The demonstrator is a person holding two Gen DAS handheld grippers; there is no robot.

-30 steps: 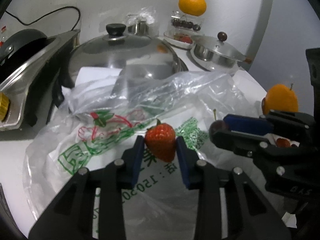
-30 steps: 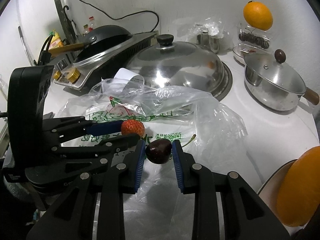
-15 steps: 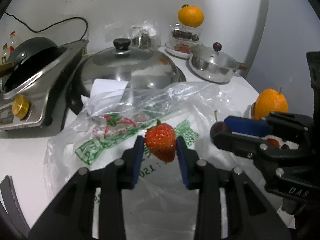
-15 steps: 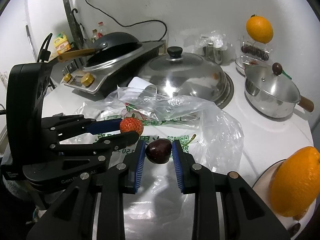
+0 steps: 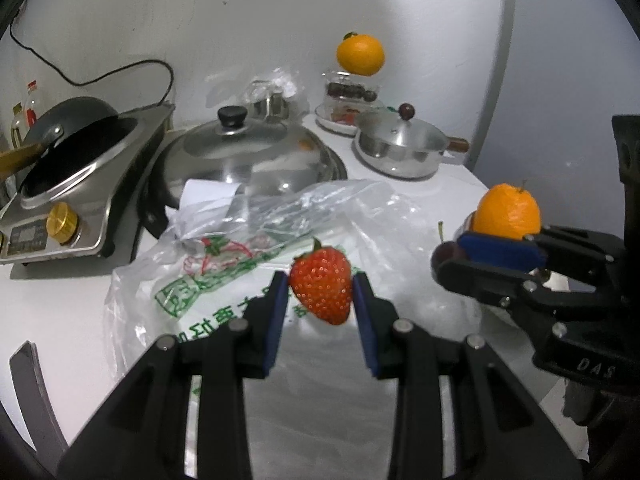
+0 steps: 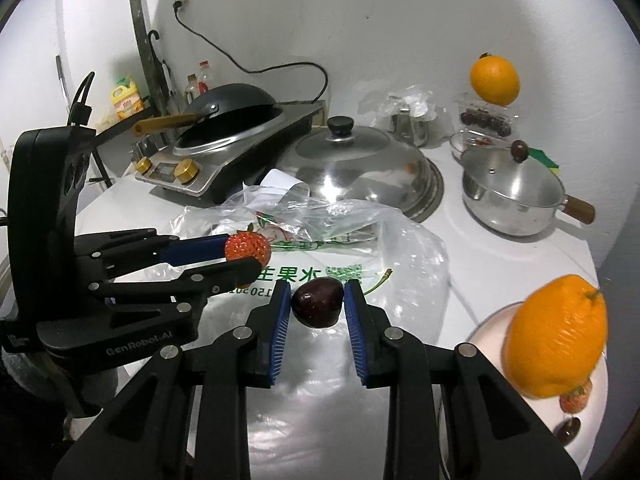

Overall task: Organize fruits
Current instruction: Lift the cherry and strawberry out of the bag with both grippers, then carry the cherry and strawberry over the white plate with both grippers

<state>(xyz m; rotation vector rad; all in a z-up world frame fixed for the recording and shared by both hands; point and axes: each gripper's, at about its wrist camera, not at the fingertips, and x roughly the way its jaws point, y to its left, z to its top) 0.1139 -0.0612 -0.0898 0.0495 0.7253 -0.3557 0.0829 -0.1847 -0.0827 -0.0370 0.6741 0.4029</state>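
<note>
My left gripper (image 5: 321,294) is shut on a red strawberry (image 5: 322,284) and holds it above a clear plastic bag (image 5: 240,256) on the white counter. The strawberry also shows in the right wrist view (image 6: 247,247). My right gripper (image 6: 317,304) is shut on a dark cherry (image 6: 317,303), also above the bag (image 6: 344,240). The right gripper shows at the right of the left wrist view (image 5: 452,256). An orange (image 6: 554,334) sits in a white bowl (image 6: 490,322) at the right, with a strawberry (image 6: 574,400) and a cherry (image 6: 568,430) under it.
A big steel lid (image 6: 356,164) and a lidded steel pot (image 6: 514,196) stand behind the bag. An induction cooker with a black wok (image 6: 228,136) is at the back left. Another orange (image 6: 495,80) rests on a clear box of cherries (image 6: 486,118) by the wall.
Both grippers have risen and pulled back from the bag with their fruits still held. The counter looks farther away and more of the cooker and bowl shows.
</note>
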